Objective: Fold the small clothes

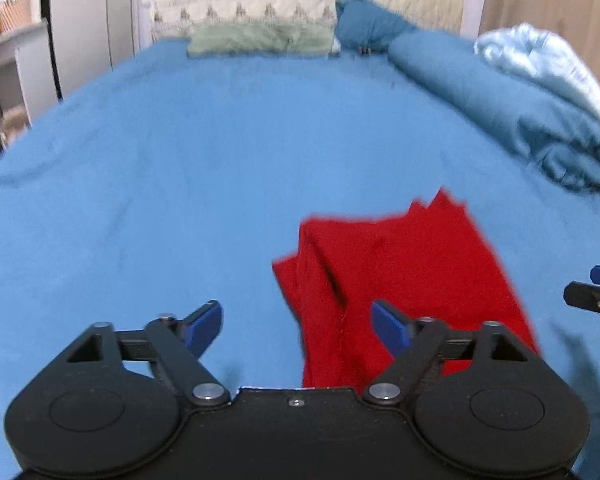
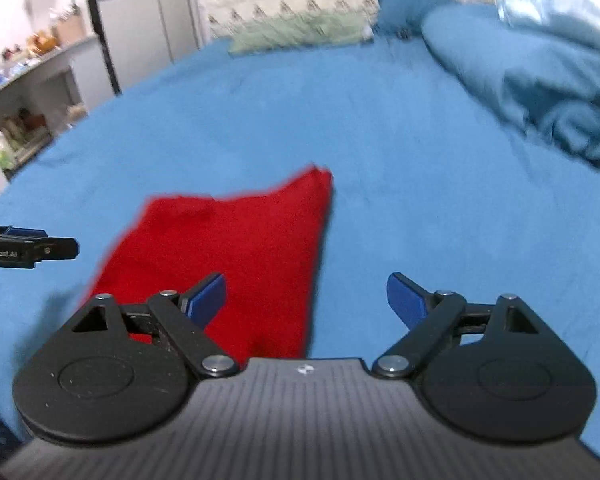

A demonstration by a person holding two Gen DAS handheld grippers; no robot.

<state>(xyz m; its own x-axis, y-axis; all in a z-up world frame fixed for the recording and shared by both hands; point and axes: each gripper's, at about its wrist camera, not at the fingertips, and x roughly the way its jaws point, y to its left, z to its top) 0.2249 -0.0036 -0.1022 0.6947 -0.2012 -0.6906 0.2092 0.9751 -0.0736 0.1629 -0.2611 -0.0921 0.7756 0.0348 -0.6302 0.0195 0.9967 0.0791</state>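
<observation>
A red garment (image 1: 400,276) lies folded on the blue bed sheet (image 1: 180,180). In the left wrist view it sits right of centre, its near edge under my left gripper (image 1: 298,326), which is open and empty. In the right wrist view the red garment (image 2: 228,248) lies left of centre. My right gripper (image 2: 306,300) is open and empty, above the garment's right edge. The right gripper's tip also shows in the left wrist view (image 1: 596,292), and the left gripper's tip shows at the left edge of the right wrist view (image 2: 32,246).
A rolled blue duvet (image 1: 508,112) and a pale blue blanket (image 1: 540,60) lie along the bed's right side. A green pillow (image 1: 260,40) lies at the headboard. Shelves (image 2: 28,100) stand left of the bed.
</observation>
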